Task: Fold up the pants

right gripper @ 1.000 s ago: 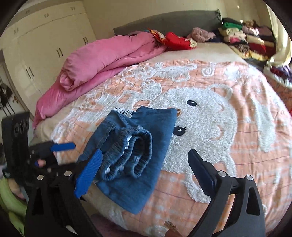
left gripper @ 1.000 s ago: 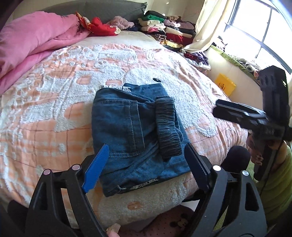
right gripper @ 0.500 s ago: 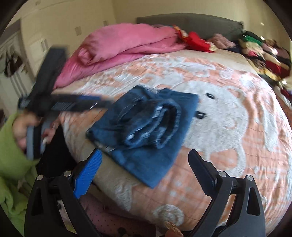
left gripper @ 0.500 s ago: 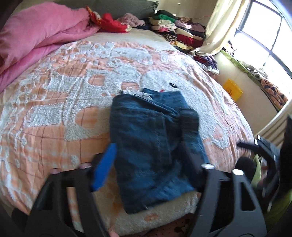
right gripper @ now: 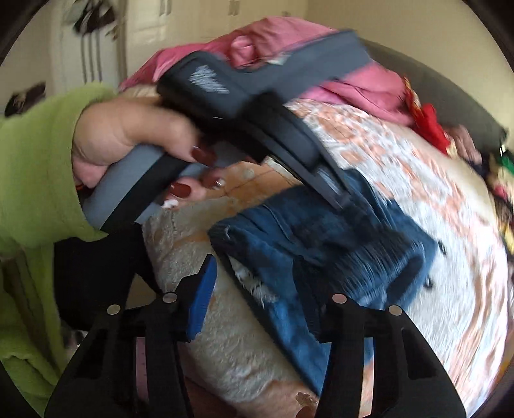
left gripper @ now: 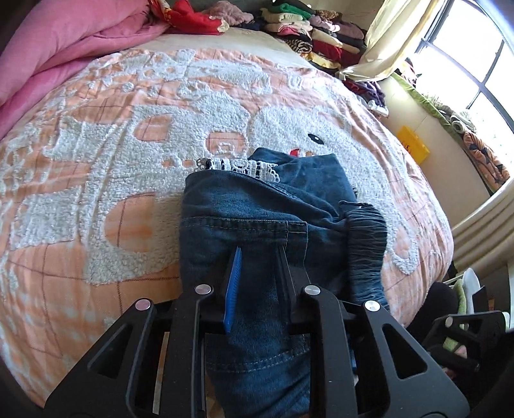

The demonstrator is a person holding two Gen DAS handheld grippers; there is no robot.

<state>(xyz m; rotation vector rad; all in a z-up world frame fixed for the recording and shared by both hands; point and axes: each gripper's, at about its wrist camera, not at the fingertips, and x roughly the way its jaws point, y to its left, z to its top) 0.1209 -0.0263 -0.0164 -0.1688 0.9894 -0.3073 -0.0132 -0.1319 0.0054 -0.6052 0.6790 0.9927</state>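
Observation:
Folded blue denim pants [left gripper: 266, 222] with a white lace hem and a dark elastic waistband [left gripper: 366, 244] lie on the near edge of the bed. My left gripper [left gripper: 258, 260] is shut on the near fold of the pants, denim bunched between its jaws. In the right wrist view the pants [right gripper: 321, 244] lie ahead, blurred. My right gripper [right gripper: 257, 283] is partly closed around the near edge of the pants; whether it grips them is unclear. The left gripper's body [right gripper: 257, 106], held by a hand in a green sleeve, crosses above the pants.
An orange and white bedspread [left gripper: 128, 154] covers the bed. A pink duvet [left gripper: 57, 45] lies at the far left. Stacked clothes [left gripper: 308, 29] sit at the far right corner. A yellow box [left gripper: 412, 144] and a window are to the right.
My left gripper moved forward onto the pants and closed on their near fold. My right gripper swung left, low toward the bed edge, and its jaws narrowed around the pants' edge.

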